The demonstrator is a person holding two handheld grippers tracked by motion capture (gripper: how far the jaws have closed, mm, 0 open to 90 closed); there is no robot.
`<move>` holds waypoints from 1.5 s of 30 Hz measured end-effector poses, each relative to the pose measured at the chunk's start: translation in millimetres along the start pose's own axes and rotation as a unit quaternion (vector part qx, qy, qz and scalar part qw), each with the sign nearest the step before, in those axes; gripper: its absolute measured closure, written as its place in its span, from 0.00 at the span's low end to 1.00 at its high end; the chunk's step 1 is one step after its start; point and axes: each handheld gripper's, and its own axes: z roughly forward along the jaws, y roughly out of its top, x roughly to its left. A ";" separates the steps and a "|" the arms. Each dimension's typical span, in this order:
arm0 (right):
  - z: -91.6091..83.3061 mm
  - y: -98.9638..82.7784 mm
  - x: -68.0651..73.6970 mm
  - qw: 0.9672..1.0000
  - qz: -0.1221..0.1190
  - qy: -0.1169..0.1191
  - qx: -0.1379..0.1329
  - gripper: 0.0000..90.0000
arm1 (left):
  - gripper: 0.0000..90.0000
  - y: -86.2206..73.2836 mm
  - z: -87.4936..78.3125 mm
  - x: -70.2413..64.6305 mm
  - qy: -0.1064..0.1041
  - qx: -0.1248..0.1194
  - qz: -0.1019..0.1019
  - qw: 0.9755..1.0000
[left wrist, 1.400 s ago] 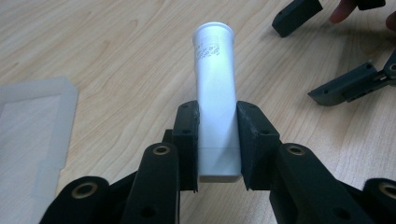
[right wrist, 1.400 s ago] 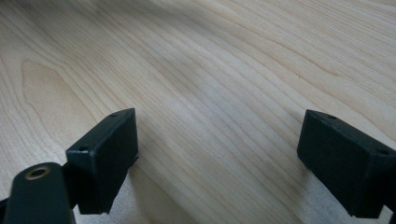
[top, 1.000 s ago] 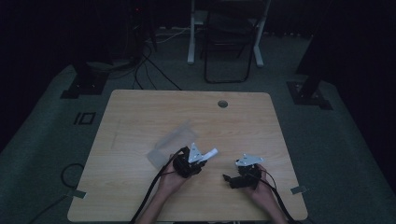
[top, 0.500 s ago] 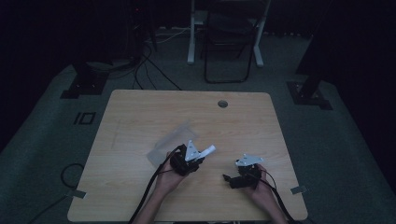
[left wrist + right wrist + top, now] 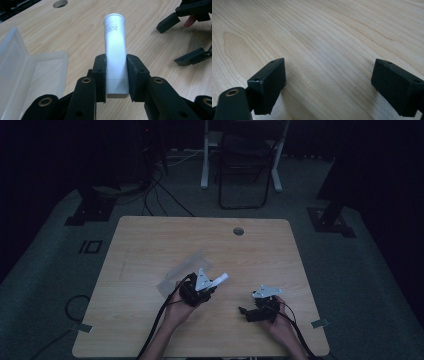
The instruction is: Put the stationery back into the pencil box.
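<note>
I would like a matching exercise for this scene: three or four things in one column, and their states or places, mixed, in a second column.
Things:
1. white tube
2. left gripper
3. right gripper
4. clear plastic case

States or places:
A. jaws wide apart over bare wood
B. lying open on the table
C. clamped between two black jaws
D. shut on a tube

Pairs: 1-C, 2-D, 3-A, 4-B
</note>
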 end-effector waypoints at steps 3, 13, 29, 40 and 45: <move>0.0 0.0 0.0 1.000 0.000 0.000 0.000 0.14 | 0.79 -0.6 -1.0 2.1 0.002 0.000 -0.002 1.000; 0.0 0.0 0.0 1.000 0.000 0.000 0.000 0.14 | 0.79 -1.8 -4.1 6.4 0.009 -0.001 -0.006 1.000; 0.1 0.0 -0.1 1.000 0.000 0.000 0.000 0.14 | 0.79 -6.0 -10.1 16.9 0.026 -0.002 -0.012 1.000; 0.0 0.0 0.0 1.000 0.000 0.000 0.000 0.14 | 0.79 -9.2 -12.7 22.5 0.038 0.000 -0.016 0.999; 0.0 -0.1 -0.2 1.000 -0.001 0.000 0.000 0.14 | 0.79 -11.0 -13.3 25.9 0.043 0.001 -0.017 0.999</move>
